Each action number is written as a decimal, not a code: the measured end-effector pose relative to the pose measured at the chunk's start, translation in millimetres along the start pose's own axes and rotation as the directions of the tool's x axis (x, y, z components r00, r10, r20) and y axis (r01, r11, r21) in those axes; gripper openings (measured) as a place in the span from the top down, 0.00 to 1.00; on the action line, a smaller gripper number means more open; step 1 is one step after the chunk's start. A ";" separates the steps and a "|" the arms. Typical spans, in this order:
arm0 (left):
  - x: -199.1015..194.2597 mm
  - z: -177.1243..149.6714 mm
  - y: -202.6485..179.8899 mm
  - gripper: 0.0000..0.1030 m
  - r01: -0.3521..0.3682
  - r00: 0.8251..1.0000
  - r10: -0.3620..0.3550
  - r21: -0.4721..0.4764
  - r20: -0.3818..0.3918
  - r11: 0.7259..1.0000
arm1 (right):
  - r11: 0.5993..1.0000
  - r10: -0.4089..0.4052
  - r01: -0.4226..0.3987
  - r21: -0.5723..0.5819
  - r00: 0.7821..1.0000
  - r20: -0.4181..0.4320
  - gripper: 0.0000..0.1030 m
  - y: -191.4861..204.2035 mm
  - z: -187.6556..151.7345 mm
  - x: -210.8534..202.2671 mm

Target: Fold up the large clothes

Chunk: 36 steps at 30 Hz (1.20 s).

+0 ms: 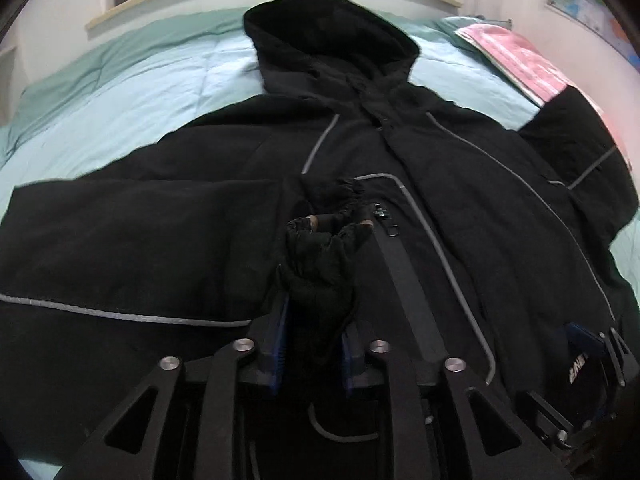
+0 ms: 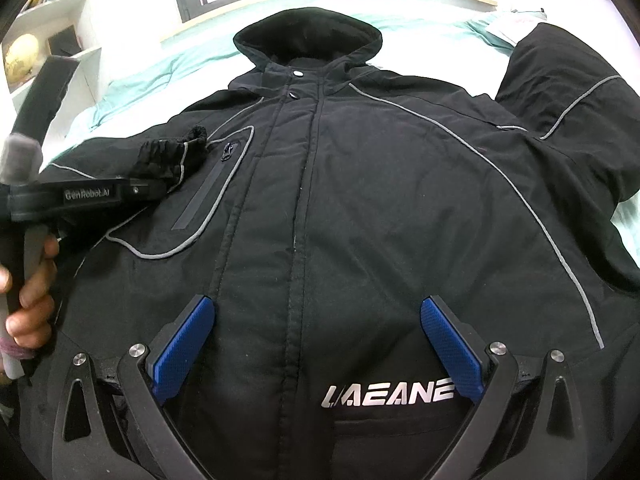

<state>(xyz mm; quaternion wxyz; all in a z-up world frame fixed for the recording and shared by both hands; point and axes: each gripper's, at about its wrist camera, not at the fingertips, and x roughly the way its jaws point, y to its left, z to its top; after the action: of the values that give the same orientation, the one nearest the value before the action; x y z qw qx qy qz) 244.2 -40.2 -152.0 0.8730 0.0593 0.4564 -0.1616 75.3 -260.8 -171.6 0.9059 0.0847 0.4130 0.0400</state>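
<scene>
A large black hooded jacket [image 2: 360, 184] with grey piping lies face up on a bed; it also shows in the left wrist view [image 1: 460, 208]. Its left sleeve is folded across the chest. My left gripper [image 1: 316, 308] is shut on the sleeve's elastic cuff [image 1: 320, 256] and holds it over the chest pocket. In the right wrist view the left gripper [image 2: 152, 190] shows at the left, at the cuff [image 2: 168, 156]. My right gripper [image 2: 318, 320] is open and empty, low over the jacket's lower front near the white logo [image 2: 388, 394]. The other sleeve [image 2: 568, 112] lies spread to the right.
The bed has a light teal quilt [image 1: 140, 92]. A pink cloth [image 1: 516, 56] lies at its far right. A window and sill run behind the bed. A shelf [image 2: 52, 32] with books stands at the far left.
</scene>
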 end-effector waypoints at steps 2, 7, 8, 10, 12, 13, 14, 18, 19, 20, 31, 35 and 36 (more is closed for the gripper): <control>-11.2 0.7 3.6 0.37 0.107 0.994 -0.107 -0.017 -0.004 0.994 | 1.000 -0.015 0.014 -0.012 1.000 -0.026 0.00 2.8 2.9 0.6; -67.1 -4.9 18.4 0.35 0.168 0.981 -0.163 -0.038 0.105 0.985 | 0.997 0.081 -0.082 -0.003 0.990 -0.119 0.02 7.8 38.3 -14.4; -79.4 -7.2 23.3 0.35 0.176 0.977 -0.169 -0.047 0.131 0.983 | 0.994 0.113 -0.113 0.004 0.988 -0.109 0.02 11.2 51.2 -20.5; -102.2 -9.7 35.0 0.35 0.173 0.971 -0.159 -0.065 0.181 0.983 | 0.984 0.177 -0.177 0.003 0.980 -0.095 0.02 22.6 74.0 -25.9; -112.5 -12.9 49.2 0.35 0.142 0.972 -0.121 -0.094 0.200 0.985 | 0.970 0.243 -0.244 0.002 0.963 -0.114 0.02 41.1 93.5 -18.5; -115.8 -16.3 57.9 0.35 0.118 0.975 -0.093 -0.113 0.204 0.987 | 0.964 0.265 -0.267 0.003 0.956 -0.123 0.03 50.1 99.9 -12.8; -118.1 -20.2 69.1 0.35 0.089 0.978 -0.059 -0.140 0.202 0.986 | 0.958 0.284 -0.286 0.003 0.950 -0.127 0.05 57.2 104.3 -7.5; -121.2 -36.0 109.3 0.35 0.012 0.985 0.030 -0.239 0.169 0.971 | 0.944 0.329 -0.317 0.092 0.924 -0.195 0.15 86.3 116.3 41.1; -121.5 -38.8 116.2 0.35 0.002 0.985 0.042 -0.253 0.166 0.967 | 0.941 0.333 -0.311 0.131 0.917 -0.218 0.20 89.0 116.0 53.2; -124.2 -41.3 121.9 0.35 -0.009 0.985 0.054 -0.264 0.164 0.964 | 0.935 0.346 -0.313 0.167 0.909 -0.234 0.25 89.1 115.7 63.8; -135.0 -15.6 134.9 0.35 -0.120 0.969 0.182 -0.328 0.165 0.937 | 0.960 0.278 -0.278 0.019 0.961 0.000 0.73 67.2 153.4 7.0; -118.3 10.4 106.3 0.35 -0.058 0.980 0.109 -0.289 0.164 0.956 | 0.984 0.178 -0.177 -0.019 0.981 0.079 0.73 14.8 176.9 -28.1; -110.0 16.5 95.3 0.35 -0.047 0.984 0.092 -0.273 0.154 0.961 | 0.989 0.148 -0.146 -0.032 0.985 0.088 0.73 -3.0 182.4 -32.8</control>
<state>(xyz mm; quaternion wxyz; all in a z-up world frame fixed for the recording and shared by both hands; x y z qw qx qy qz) 230.6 70.4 -56.9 0.9129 -0.0572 0.3978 -0.0717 191.6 -290.4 -30.3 0.9191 0.1053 0.3638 0.1082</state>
